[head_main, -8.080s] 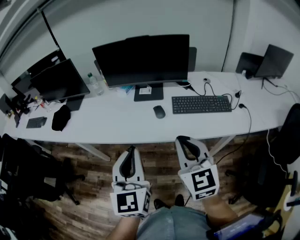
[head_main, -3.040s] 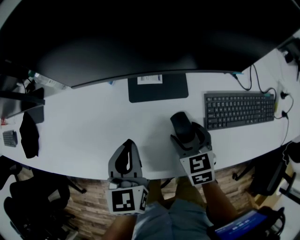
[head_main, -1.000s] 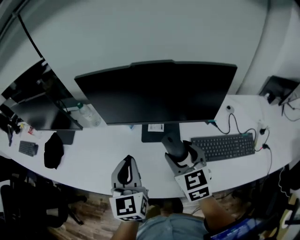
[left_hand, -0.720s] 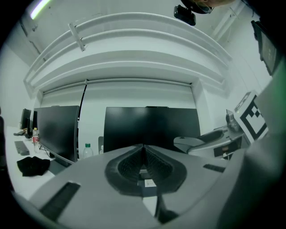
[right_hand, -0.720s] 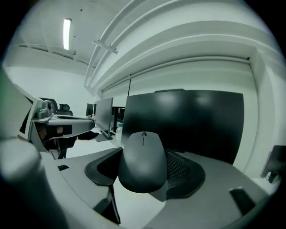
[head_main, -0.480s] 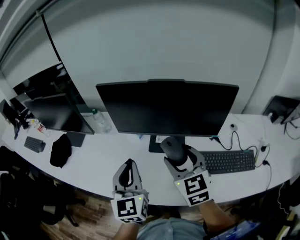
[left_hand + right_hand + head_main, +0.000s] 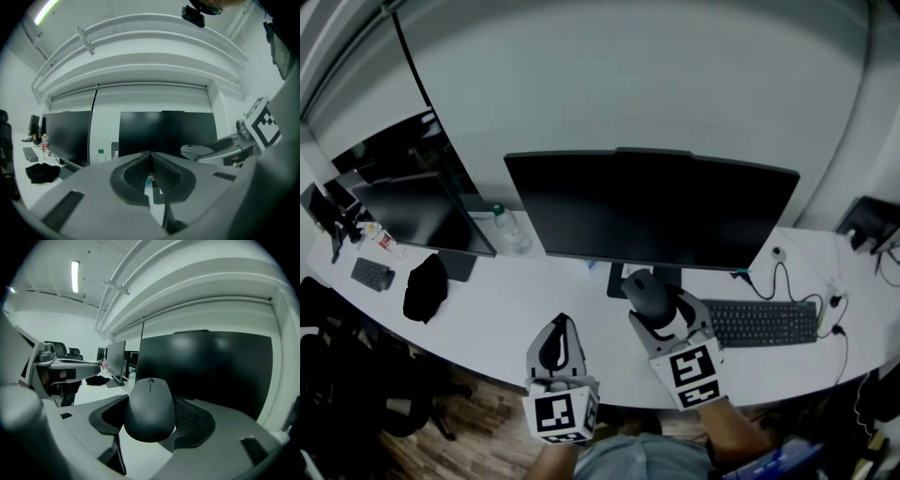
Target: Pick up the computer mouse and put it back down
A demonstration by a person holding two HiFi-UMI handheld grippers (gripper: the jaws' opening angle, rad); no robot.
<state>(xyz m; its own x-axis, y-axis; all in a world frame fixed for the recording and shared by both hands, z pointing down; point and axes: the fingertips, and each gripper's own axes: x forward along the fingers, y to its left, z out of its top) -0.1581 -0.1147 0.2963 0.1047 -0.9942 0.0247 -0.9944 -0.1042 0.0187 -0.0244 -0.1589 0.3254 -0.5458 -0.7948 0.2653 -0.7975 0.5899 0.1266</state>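
The dark computer mouse [image 7: 647,292] hangs above the white desk [image 7: 516,305], in front of the big monitor's stand. My right gripper [image 7: 651,302] is shut on it, one jaw on each side. In the right gripper view the mouse [image 7: 151,406] fills the gap between the dark pads [image 7: 192,420], its wheel end pointing away. My left gripper [image 7: 560,326] hovers to the left of the right one, over the desk's front edge, holding nothing. Its jaws [image 7: 151,161] meet at the tips. The mouse [image 7: 197,151] also shows at the right of the left gripper view.
A large black monitor [image 7: 652,206] stands right behind the mouse. A black keyboard [image 7: 764,322] lies to its right, with cables [image 7: 787,267] beyond. A second monitor [image 7: 417,211], a bottle [image 7: 508,228], a dark cloth [image 7: 424,286] and a small keypad [image 7: 371,274] sit at the left.
Both grippers have risen a little, the right one carrying the mouse higher off the desk. The head view has swung, so the desk and monitor sit lower in the picture.
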